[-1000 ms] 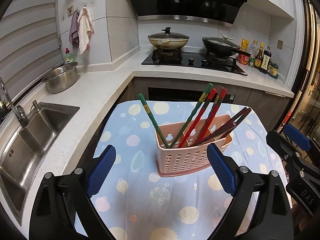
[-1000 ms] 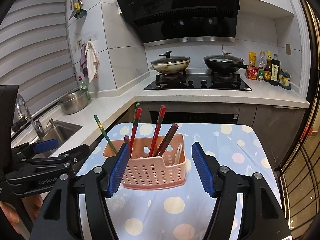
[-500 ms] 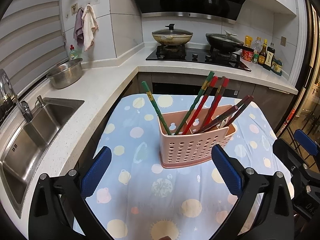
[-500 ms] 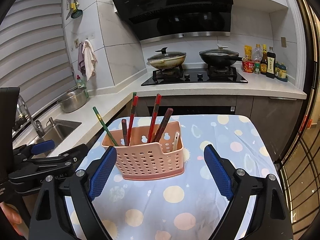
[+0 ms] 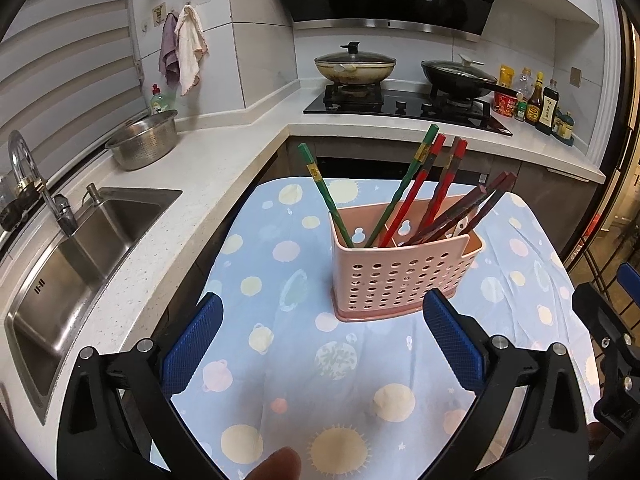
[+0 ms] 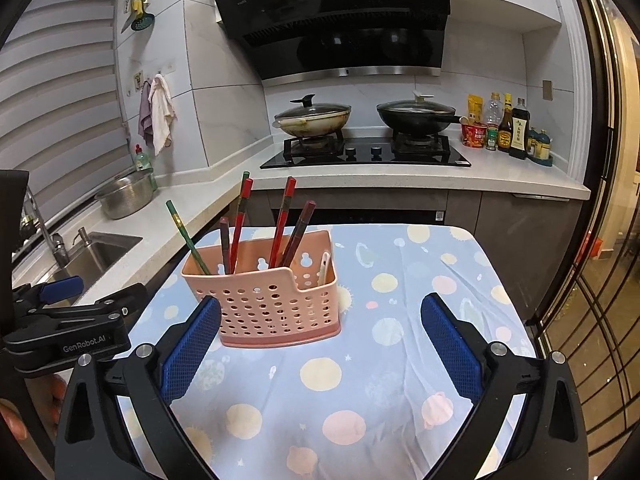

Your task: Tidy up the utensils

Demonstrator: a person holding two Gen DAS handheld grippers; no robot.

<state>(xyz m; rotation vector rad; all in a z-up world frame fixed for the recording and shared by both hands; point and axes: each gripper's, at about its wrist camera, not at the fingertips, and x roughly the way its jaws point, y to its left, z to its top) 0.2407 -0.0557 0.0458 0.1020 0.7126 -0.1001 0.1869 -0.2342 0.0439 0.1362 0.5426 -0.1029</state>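
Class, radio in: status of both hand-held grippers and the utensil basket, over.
Left hand-held gripper open, empty. Right hand-held gripper opening, nothing between jaws. Pink basket upright on tablecloth, chopsticks inside. Nothing in the way.

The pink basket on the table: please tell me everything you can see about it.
The pink basket looks like plastic, with rows of round holes in its walls, a stepped front rim and a slightly darker base. It stands upright on the blue tablecloth with planets and suns. Inside, inner walls split it into compartments. Green, red and dark brown chopsticks lean in it, with a small white utensil at one end. Nothing else touches it; the left tongs and right tongs are near, without contact.
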